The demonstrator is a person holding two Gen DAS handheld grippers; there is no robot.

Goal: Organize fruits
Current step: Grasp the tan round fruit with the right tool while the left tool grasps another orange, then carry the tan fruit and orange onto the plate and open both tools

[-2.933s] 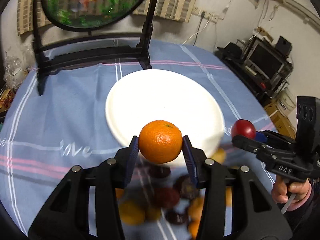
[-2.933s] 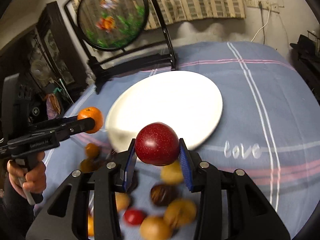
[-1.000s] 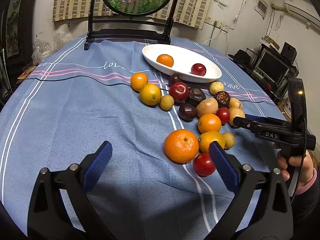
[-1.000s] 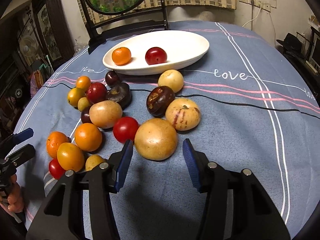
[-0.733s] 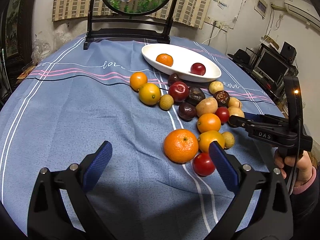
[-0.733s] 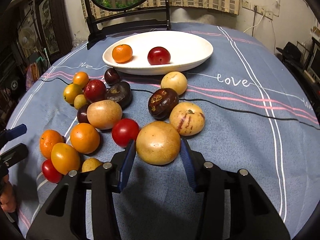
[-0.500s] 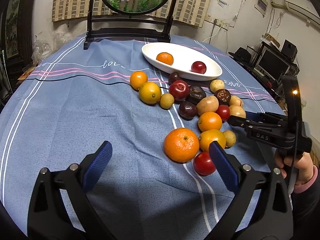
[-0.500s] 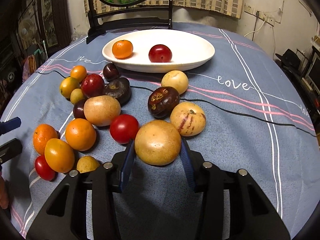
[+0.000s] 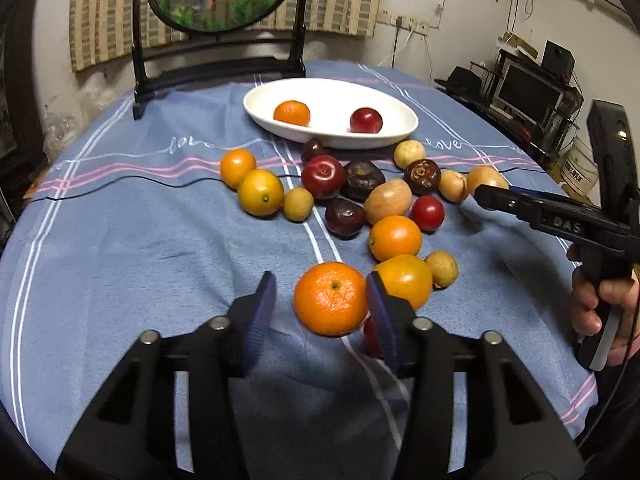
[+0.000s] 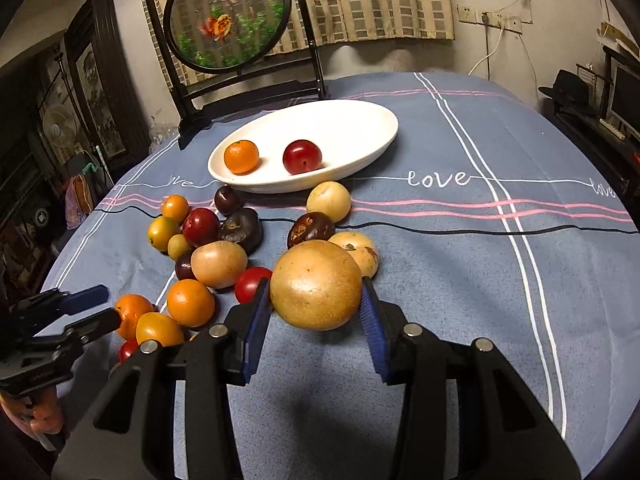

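Two fruits in dish [image 10: 376, 120] so far; roughly sixteen left on tabletop [image 10: 460, 280]. Right claw [image 10: 316, 312] gripping tan fruit [image 10: 316, 284]. Left claw [image 9: 320, 304] just closing around orange [image 9: 331, 298], not fully clamped.

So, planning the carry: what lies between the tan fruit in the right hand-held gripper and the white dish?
Right wrist view: a striped tan fruit, a dark brown fruit and a pale yellow fruit sit before the dish.
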